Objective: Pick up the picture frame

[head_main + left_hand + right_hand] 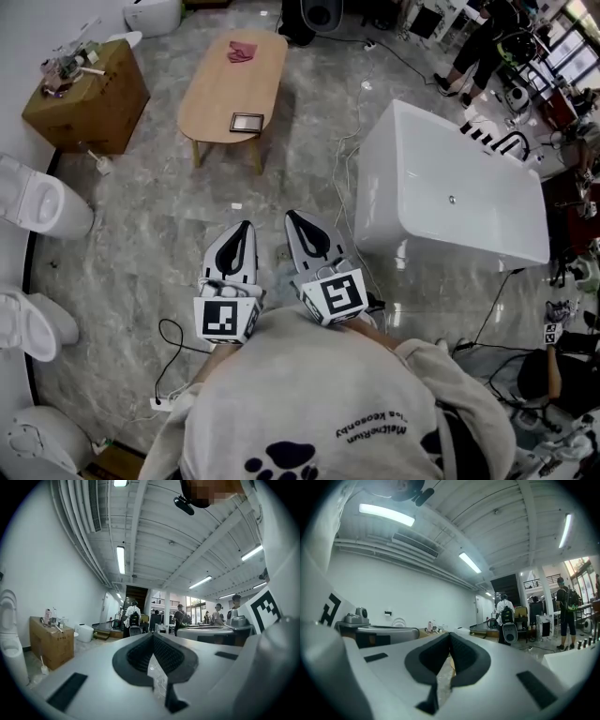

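Marble floor (309, 178), picture frame (247, 122) on table (211, 89) only in head view, ceiling lights (121, 559) only in gripper views, left gripper (246, 226) and right gripper (292, 217) clenched, empty

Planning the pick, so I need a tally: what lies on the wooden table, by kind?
picture frame: 1
pink cloth: 1
Total: 2

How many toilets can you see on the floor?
3 down the head view's left side: the first toilet near the cardboard box, the second toilet below it, the third toilet in the bottom corner. A cut-off white thing at the top edge may be another.
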Tool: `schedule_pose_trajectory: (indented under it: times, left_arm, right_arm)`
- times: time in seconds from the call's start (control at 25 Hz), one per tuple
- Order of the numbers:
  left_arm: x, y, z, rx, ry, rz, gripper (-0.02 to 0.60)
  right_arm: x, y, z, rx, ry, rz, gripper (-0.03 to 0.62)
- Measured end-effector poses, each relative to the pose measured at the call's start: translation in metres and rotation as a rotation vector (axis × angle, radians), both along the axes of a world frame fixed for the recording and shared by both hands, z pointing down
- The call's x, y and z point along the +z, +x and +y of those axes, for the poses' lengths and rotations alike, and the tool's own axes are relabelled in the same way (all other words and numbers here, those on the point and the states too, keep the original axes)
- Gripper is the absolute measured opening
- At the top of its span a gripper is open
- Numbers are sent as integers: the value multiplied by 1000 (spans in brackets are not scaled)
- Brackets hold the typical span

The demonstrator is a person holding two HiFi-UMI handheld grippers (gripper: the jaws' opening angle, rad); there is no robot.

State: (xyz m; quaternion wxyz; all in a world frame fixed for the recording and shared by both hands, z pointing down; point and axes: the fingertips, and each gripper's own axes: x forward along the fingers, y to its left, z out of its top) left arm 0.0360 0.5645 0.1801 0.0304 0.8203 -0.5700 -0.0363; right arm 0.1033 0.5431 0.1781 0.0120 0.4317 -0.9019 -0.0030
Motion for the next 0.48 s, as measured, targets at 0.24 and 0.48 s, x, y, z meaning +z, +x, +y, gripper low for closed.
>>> schedule_pose_trajectory:
  times: [0.24, 0.48]
  left_arm:
    - [-4, 5, -70, -45, 9, 8, 8]
    - [-11, 4, -134, -116, -2, 9, 8]
  right_arm:
    - [-4, 1, -74, -61, -9, 13, 8]
    - [-9, -1, -146, -131, -20, 9, 8]
